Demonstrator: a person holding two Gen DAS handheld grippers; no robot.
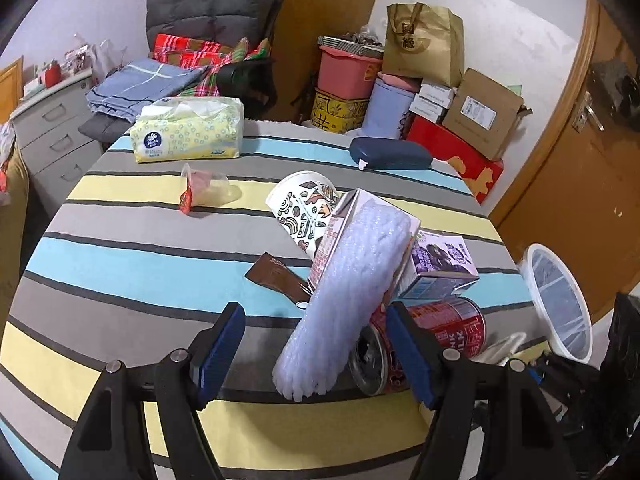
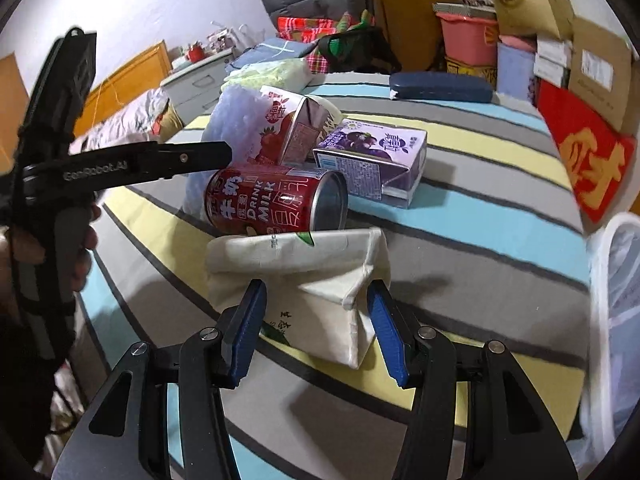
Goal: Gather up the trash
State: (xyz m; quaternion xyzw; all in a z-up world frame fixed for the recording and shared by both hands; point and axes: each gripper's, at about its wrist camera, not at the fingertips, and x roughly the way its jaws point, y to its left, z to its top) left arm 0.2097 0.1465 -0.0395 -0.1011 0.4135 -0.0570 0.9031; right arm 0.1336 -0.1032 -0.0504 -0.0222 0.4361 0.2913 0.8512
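- Right wrist view: right gripper (image 2: 316,320) spread around flattened white carton (image 2: 312,276), pads beside it, not yet pressing.
- Left wrist view: left gripper (image 1: 316,352) spread around bubble-wrap roll (image 1: 352,292), red can (image 1: 424,340) behind.
- Likely mid-pickup; next: pinch, carry toward white bin (image 1: 560,300).

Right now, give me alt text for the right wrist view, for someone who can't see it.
The right gripper has its blue fingers around a crumpled white carton on a striped tablecloth. Behind lie a red milk can and a purple carton.
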